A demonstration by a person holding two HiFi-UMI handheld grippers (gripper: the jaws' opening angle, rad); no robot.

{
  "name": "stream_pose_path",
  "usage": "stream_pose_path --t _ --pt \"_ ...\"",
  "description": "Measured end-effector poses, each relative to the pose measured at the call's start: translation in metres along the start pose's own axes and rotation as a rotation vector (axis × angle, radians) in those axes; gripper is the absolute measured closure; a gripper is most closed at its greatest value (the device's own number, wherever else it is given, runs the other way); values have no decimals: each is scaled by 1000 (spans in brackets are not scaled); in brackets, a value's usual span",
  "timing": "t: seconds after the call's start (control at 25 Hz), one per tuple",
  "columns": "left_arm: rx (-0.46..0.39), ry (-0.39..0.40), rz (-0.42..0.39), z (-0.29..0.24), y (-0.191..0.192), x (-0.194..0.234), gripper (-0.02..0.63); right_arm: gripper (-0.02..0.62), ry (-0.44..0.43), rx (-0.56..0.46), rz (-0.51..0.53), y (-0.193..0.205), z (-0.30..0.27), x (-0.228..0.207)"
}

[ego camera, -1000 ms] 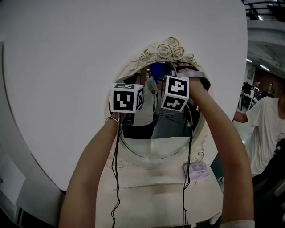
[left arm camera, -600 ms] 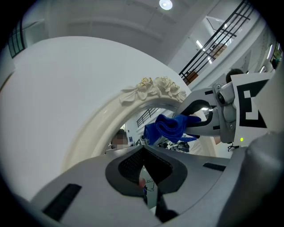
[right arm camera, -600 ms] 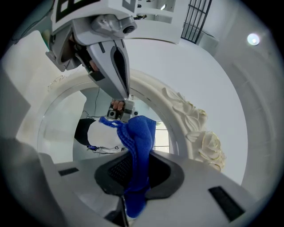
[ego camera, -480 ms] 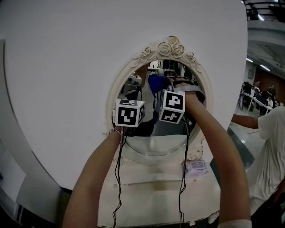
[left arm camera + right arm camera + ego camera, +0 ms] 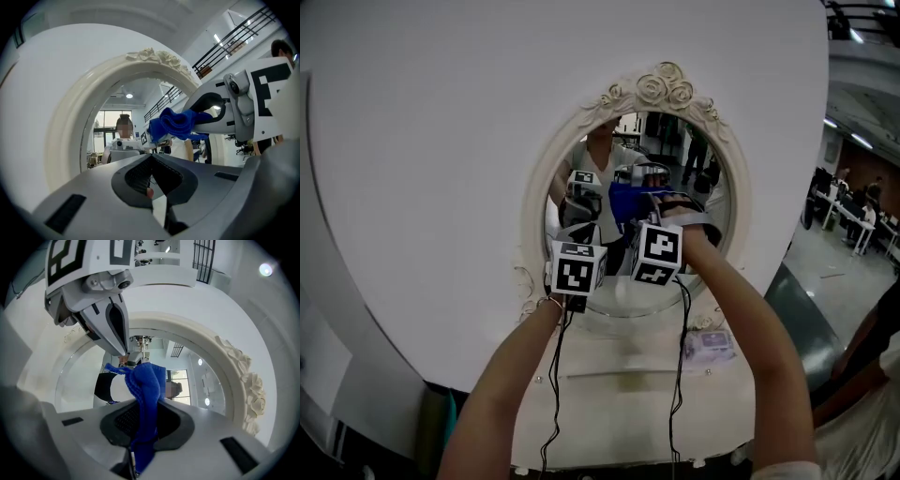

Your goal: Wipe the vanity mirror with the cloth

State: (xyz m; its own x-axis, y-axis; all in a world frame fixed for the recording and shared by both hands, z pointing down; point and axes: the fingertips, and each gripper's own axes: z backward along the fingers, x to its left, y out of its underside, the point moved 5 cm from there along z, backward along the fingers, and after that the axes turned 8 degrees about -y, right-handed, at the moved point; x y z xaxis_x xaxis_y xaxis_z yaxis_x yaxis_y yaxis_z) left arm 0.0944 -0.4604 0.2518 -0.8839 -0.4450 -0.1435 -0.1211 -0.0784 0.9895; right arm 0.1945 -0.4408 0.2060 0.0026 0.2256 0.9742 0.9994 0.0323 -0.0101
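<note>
An oval vanity mirror in a cream frame with carved roses stands on a white panel. My right gripper is shut on a blue cloth, whose bunched end is at the glass near the mirror's middle, the cloth showing just above the right marker cube. My left gripper is shut with nothing between its jaws and points at the glass just left of the cloth. Its marker cube is over the mirror's lower left. The glass reflects both grippers and a person.
A cream vanity top lies below the mirror, with a small pale packet at its right. Black cables hang from both grippers. A person's arm is at the right edge; an office hall lies beyond.
Both grippers and the blue cloth have moved down the glass, from near the top of the mirror to its middle and lower part. More of the reflection now shows above them.
</note>
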Motion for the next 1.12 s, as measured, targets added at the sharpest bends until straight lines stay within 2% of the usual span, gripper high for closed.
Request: stream_pose_path --t 0.12,0.28,0.44,0.76,1.12 --pt "7 -4 -25 1 20 -5 603 529 -29 -1 -14 0 -5 20" --pt "24 -9 -3 4 43 -8 603 529 -68 -16 -54 0 -11 51" --pt "70 -8 34 8 73 -12 601 529 -110 -24 -79 2 -18 85" --pt "184 -8 57 18 142 -18 602 529 -212 -25 -102 -4 -33 155" --pt "273 35 37 33 207 -34 603 529 -337 -15 -124 -7 -52 235"
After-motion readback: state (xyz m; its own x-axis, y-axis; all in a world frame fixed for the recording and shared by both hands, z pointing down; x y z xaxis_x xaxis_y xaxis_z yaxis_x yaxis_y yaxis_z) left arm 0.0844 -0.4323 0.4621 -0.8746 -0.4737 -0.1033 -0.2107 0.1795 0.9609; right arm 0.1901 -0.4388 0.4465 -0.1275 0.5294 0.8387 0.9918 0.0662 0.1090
